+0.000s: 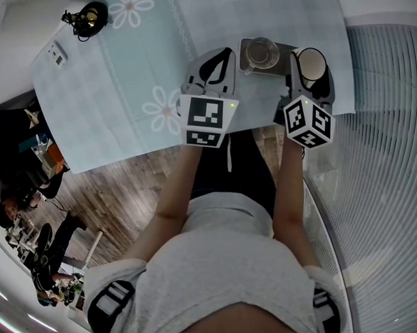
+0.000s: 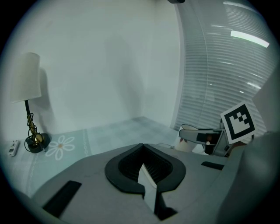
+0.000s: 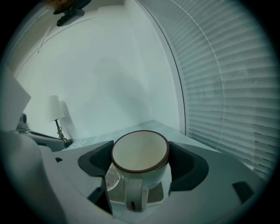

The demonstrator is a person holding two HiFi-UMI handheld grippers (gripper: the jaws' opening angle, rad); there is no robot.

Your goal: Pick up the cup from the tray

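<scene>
Right gripper (image 3: 140, 162) pinches the cup (image 3: 140, 151), seemingly rigid, slick and breakable, by its walls at the tray's (image 3: 162, 197) edge; left gripper (image 2: 144, 168) is pressed together, empty.

A worktop (image 1: 210, 9) carries a pale blue checked cloth (image 1: 124, 83) printed with white daisies, one daisy (image 1: 167, 109) near its front edge and another (image 1: 131, 8) at the far side. At the far left of the cloth stands a lamp (image 2: 25, 78) with a white shade, a thin dark stem and a round dark base (image 1: 87, 18) with a cable coiled about it. Just left of the base lies a small white device (image 1: 56, 54). A clear glass (image 1: 261, 53) stands at the far right. White blinds (image 1: 384, 122) fill the right side, a plain white wall (image 2: 109, 65) rises behind, and a wooden floor (image 1: 120, 193) shows on the near left.
</scene>
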